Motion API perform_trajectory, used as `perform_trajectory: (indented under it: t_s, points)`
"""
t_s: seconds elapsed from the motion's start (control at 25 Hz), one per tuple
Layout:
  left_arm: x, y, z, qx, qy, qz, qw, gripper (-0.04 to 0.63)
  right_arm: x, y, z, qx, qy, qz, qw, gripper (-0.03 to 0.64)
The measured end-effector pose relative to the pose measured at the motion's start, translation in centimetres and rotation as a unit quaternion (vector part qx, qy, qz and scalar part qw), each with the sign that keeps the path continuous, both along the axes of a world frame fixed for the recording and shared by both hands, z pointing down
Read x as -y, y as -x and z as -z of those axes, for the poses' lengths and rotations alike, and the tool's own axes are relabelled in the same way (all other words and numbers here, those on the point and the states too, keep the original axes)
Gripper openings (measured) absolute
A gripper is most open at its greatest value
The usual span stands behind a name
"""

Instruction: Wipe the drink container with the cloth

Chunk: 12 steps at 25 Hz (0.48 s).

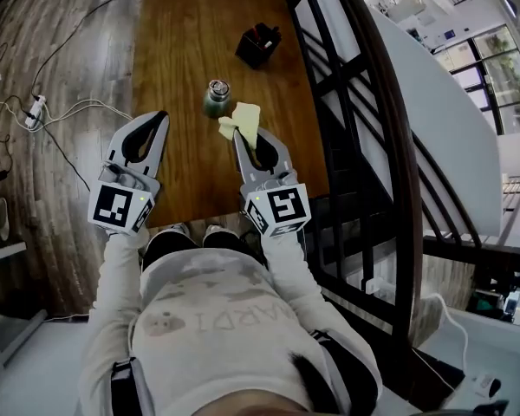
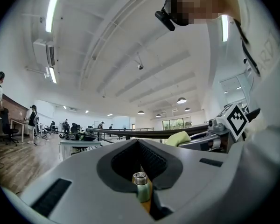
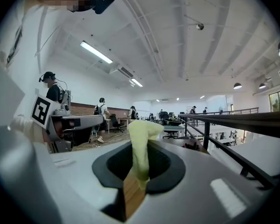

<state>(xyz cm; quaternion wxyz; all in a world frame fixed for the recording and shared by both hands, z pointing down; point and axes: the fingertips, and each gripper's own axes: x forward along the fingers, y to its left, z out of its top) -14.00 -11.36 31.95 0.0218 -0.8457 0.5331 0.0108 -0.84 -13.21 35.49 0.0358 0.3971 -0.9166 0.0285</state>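
The drink container [image 1: 217, 96], a small green bottle with a silver lid, stands upright on the wooden table [image 1: 178, 42]. My right gripper [image 1: 241, 133] is shut on a pale yellow cloth [image 1: 243, 118], which hangs just right of the bottle and near it. In the right gripper view the cloth [image 3: 140, 153] stands up between the closed jaws. My left gripper [image 1: 160, 117] is shut and holds nothing, to the left of the bottle and apart from it. In the left gripper view the bottle [image 2: 141, 185] shows through the slit between the jaws, with the cloth [image 2: 177, 138] at the right.
A black box [image 1: 258, 44] with items in it sits farther back on the table. A dark stair railing [image 1: 364, 102] runs along the table's right side. Cables and a power strip [image 1: 35, 111] lie on the wood floor to the left.
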Motion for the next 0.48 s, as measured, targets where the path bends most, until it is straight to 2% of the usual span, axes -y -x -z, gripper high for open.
perform_trajectory:
  t_s: [0.2,0.48]
  points:
    - [3.2,-0.5,-2.9,0.011,0.031,-0.048,0.9983,0.003,1.9,0.7,-3.1,-0.005,0.031,-0.020,0.999,0.061]
    - [7.8,-1.4,-7.1,0.022,0.074,-0.110,0.9910,-0.002,3.8,1.7,-6.8,-0.019,0.068,-0.045,0.997,0.061]
